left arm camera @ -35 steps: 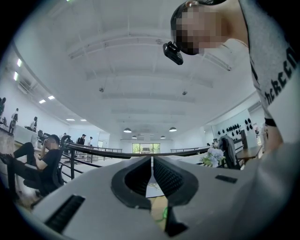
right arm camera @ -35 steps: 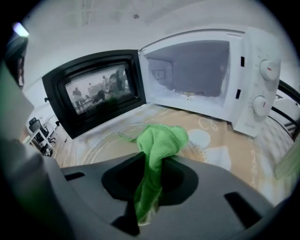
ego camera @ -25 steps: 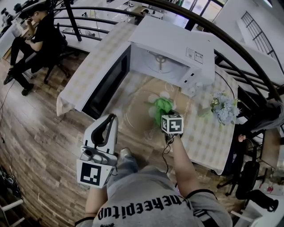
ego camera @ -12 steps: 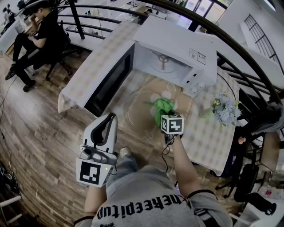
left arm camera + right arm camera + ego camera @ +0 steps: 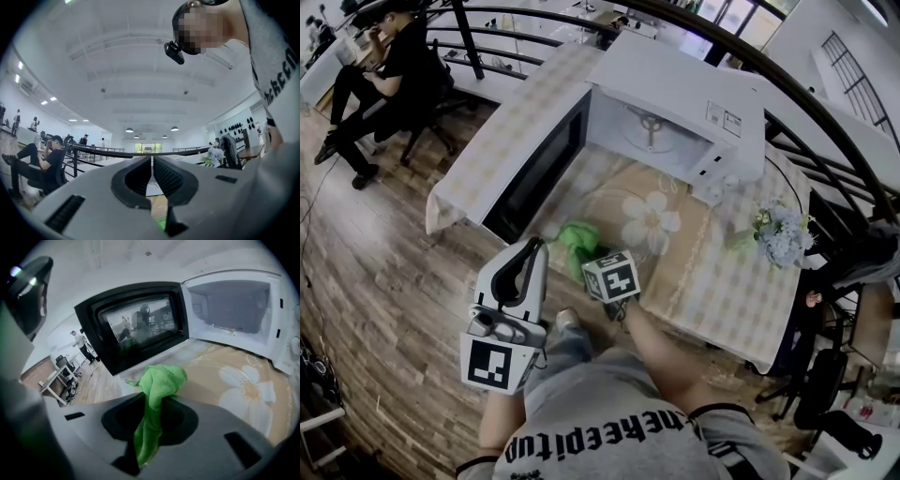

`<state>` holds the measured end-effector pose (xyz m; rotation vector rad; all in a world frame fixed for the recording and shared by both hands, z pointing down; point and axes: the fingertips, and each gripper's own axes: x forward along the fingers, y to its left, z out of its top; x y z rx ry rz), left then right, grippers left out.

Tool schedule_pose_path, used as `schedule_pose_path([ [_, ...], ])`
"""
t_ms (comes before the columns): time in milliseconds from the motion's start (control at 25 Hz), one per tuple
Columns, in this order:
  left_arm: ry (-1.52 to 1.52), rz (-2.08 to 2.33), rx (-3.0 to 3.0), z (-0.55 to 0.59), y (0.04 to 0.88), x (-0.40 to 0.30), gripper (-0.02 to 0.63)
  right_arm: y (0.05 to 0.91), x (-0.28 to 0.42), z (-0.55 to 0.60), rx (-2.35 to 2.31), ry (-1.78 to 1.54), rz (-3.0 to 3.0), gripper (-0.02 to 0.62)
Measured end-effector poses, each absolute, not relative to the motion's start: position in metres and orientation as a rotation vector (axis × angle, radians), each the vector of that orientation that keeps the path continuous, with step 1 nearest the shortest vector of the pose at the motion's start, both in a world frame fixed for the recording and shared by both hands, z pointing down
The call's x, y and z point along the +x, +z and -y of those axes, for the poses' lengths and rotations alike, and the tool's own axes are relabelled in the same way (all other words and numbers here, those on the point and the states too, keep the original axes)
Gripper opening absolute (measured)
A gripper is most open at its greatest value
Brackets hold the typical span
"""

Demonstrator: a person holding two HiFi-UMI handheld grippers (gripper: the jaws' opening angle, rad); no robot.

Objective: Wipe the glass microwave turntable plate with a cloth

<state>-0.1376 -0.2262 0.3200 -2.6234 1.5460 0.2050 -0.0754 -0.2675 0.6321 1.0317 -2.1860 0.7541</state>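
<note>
While the microwave (image 5: 675,80) stands open, a floral tablecloth (image 5: 722,281) overhangs wood floor (image 5: 384,272).

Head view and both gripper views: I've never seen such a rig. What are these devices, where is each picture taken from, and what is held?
No robot: a person holds a two-jaw gripper in each hand. The head view comes from a camera on the person's head, looking down; the other two cameras ride on the grippers and look along their jaws. On the table stand a white microwave, door open, and a bunch of flowers. The right gripper is shut on a green cloth. The left gripper is shut and empty. The glass plate is hard to make out.
</note>
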Motion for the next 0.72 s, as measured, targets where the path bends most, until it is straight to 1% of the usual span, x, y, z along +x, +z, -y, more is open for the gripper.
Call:
schedule_pose_path([
  [160,0.193,-1.562,-2.611,0.225,0.321,-0.144,0.015,0.643,-0.077,0.265,1.02,0.654,2.188,0.081],
  [280,0.174,-1.582,-2.611,0.225,0.323,-0.147,0.015,0.642,-0.068,0.265,1.043,0.662,2.184,0.081],
  [720,0.206,-1.526,-2.636,0.22,0.319,-0.131,0.015,0.644,0.019,0.271,1.261,0.719,2.077,0.081],
])
